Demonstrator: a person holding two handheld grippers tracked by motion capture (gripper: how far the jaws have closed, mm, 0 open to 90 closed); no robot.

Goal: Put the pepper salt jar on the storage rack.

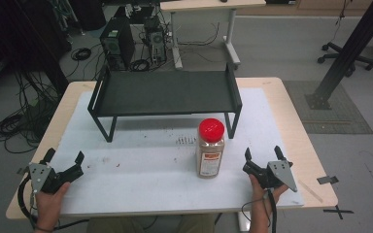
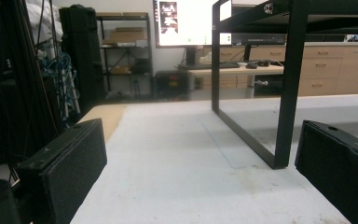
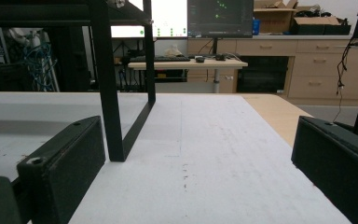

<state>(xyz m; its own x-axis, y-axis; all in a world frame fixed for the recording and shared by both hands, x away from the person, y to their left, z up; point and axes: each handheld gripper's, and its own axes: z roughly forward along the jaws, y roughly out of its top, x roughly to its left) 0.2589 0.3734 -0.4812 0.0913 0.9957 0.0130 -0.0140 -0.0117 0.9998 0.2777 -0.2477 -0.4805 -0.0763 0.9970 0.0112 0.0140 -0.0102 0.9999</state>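
At the near edge of the surface (image 1: 141, 179), the right tool (image 1: 262, 156) and left tool (image 1: 64, 160) rest with jaws spread wide, holding nothing. Nothing seems started; the next move likely calls for the right tool to swing inward to the red-capped spice jar (image 1: 210, 148), upright just beside it, before the black rack (image 1: 165, 92).

A white-topped table (image 1: 141, 170) carries a black rack (image 1: 165, 92) and spice jar (image 1: 210, 148).
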